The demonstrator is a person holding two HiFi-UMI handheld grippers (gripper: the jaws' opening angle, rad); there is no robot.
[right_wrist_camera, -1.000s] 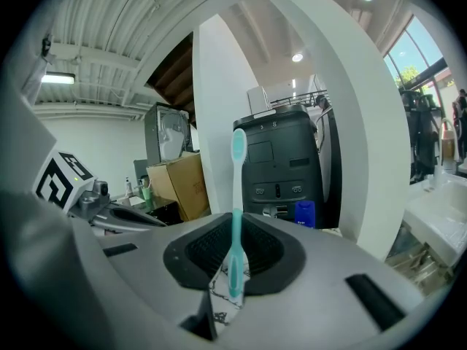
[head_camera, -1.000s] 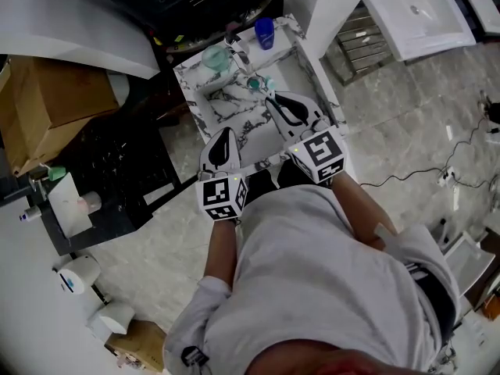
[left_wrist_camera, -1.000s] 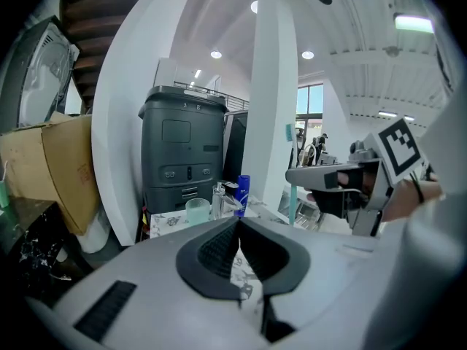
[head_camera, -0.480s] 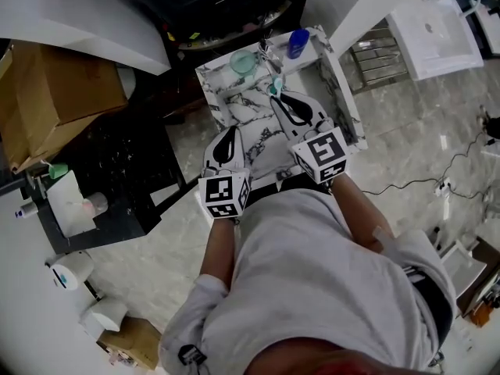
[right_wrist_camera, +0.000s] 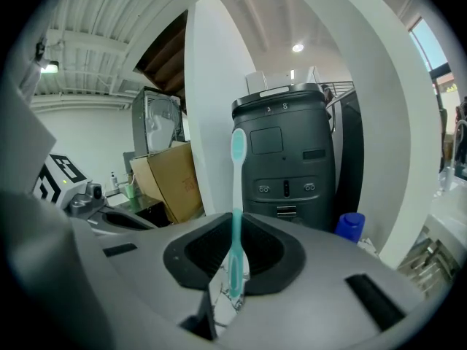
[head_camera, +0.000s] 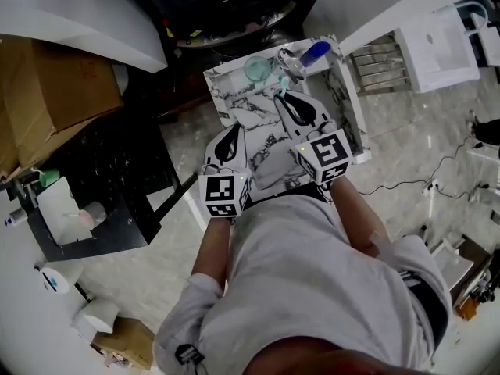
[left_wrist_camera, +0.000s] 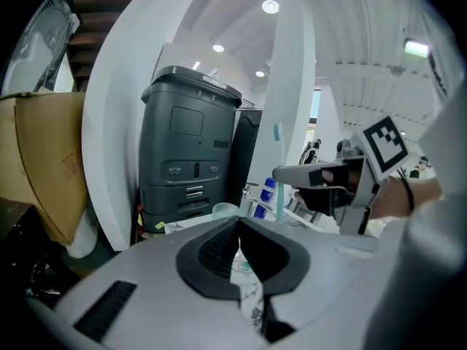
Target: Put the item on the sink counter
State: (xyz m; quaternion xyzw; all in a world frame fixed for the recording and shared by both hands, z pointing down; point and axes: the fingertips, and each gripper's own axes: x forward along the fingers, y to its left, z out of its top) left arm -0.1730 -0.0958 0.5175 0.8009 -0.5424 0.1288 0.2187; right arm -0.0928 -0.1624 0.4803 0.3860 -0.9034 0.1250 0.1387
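My right gripper (head_camera: 284,100) is shut on a teal toothbrush (head_camera: 281,84), held over the marble-patterned sink counter (head_camera: 234,92). In the right gripper view the toothbrush (right_wrist_camera: 237,195) stands upright between the pads, head up, in my right gripper (right_wrist_camera: 235,265). To its left, over the counter's near part, my left gripper (head_camera: 231,137) is shut and empty. In the left gripper view its jaws (left_wrist_camera: 239,248) meet with nothing between them, and the right gripper with the toothbrush (left_wrist_camera: 278,204) shows ahead.
At the counter's back stand a pale green cup (head_camera: 256,69), a faucet (head_camera: 291,58) and a blue bottle (head_camera: 316,51). A cardboard box (head_camera: 55,92) and a black cart (head_camera: 117,186) lie left. A white basin (head_camera: 437,45) is at the right. A dark grey machine (right_wrist_camera: 284,166) stands behind.
The head view has shifted, so the counter sits higher and further right. Both grippers stay over it, the right one still holding the toothbrush and a little nearer the cup and faucet.
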